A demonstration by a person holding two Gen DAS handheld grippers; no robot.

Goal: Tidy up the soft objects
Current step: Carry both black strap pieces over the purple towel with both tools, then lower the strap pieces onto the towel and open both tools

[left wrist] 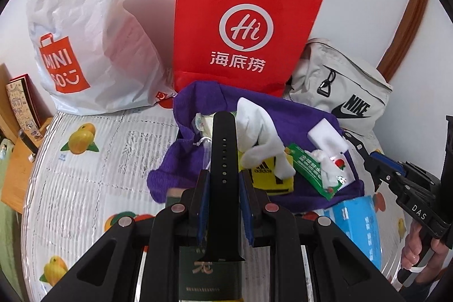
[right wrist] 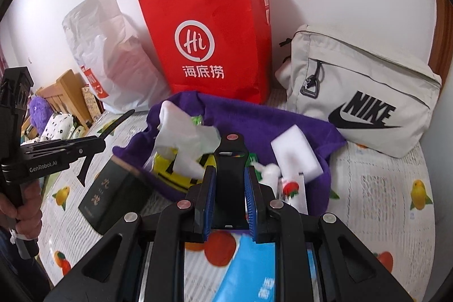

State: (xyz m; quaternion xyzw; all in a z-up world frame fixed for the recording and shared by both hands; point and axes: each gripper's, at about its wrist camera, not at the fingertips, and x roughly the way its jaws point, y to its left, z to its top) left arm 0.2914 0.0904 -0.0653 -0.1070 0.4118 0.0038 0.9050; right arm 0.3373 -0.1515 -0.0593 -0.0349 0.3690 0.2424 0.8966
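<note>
A red bag (left wrist: 243, 27) stands at the back wall between a white bag (left wrist: 85, 41) and a Nike pouch (right wrist: 359, 92). Before it, a purple towel (right wrist: 254, 118) carries socks (left wrist: 263, 137) and a sponge (right wrist: 297, 154). The left gripper (left wrist: 224, 180) clamps a black strap (left wrist: 223, 149). The right gripper (right wrist: 229, 183) seems clenched on a second strap piece (right wrist: 230, 160).

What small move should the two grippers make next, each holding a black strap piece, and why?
Probably carry both straps toward one bag. The left gripper is shut on a long black strap, the right gripper on a shorter strap piece, both above the purple towel; the red bag stands just behind.
</note>
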